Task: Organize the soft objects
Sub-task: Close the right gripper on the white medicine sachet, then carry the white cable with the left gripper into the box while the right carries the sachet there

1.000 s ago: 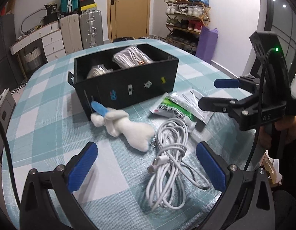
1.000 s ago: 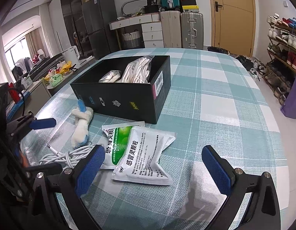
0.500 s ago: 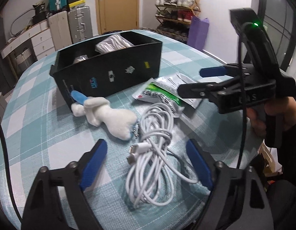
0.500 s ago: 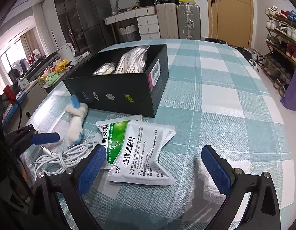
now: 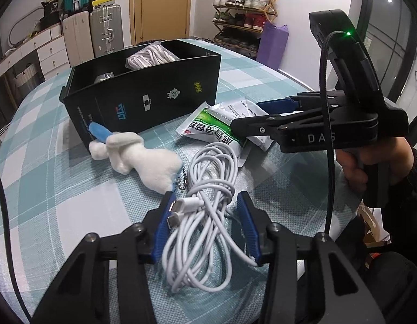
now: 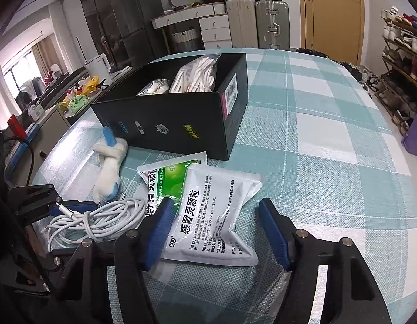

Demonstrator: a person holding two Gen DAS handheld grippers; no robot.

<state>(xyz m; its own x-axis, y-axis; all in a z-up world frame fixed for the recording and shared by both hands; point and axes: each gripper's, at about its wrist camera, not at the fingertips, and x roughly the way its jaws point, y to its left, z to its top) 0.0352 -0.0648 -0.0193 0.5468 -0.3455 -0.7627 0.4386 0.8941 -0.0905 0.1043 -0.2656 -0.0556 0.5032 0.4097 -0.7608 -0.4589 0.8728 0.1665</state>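
A coiled white cable (image 5: 205, 216) lies on the checked tablecloth. My left gripper (image 5: 205, 226) is down around it, half closed, its blue pads on either side of the coil; the cable also shows in the right wrist view (image 6: 100, 218). A white plush toy (image 5: 138, 156) with a blue ear lies in front of the black box (image 5: 154, 100). My right gripper (image 6: 216, 232) is open around a white medicine pouch (image 6: 213, 213), which overlaps a green pouch (image 6: 165, 178). The box (image 6: 176, 118) holds bagged cables and a small bag.
The round table's edge curves close on the right (image 6: 392, 189). Suitcases (image 6: 270, 24), drawers and a shoe rack (image 5: 243, 8) stand beyond the table. The right gripper's body (image 5: 329, 129) hangs over the pouches in the left wrist view.
My left gripper has dropped forward onto the white cable and its jaws have narrowed around the coil. My right gripper has lowered over the white pouch and its jaws have narrowed too.
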